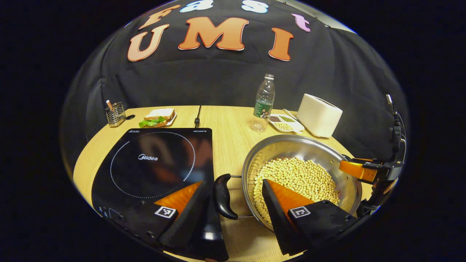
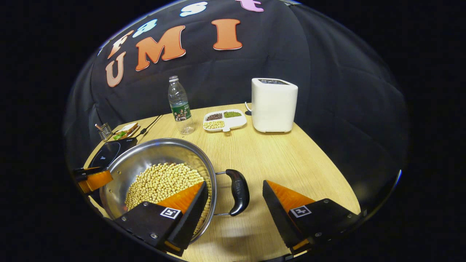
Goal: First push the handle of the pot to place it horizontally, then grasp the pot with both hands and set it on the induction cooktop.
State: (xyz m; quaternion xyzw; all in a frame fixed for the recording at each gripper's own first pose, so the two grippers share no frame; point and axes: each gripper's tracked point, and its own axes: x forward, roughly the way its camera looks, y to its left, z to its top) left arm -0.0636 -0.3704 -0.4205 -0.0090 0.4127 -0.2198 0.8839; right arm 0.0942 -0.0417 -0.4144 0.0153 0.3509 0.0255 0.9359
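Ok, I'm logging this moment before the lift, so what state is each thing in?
pot: on the table, off the cooktop, holding beans
left gripper: open, straddling the pot's left handle
right gripper: open, straddling the right handle
induction cooktop: bare
bottle: upright, capped
divided dish: three fillings
sandwich: on its plate

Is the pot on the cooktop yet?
No. The pot sits on the table beside the cooktop.

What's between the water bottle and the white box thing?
A small divided tray of beans and seeds sits on the table between the bottle and the white appliance, touching neither. The right gripper view shows it best.
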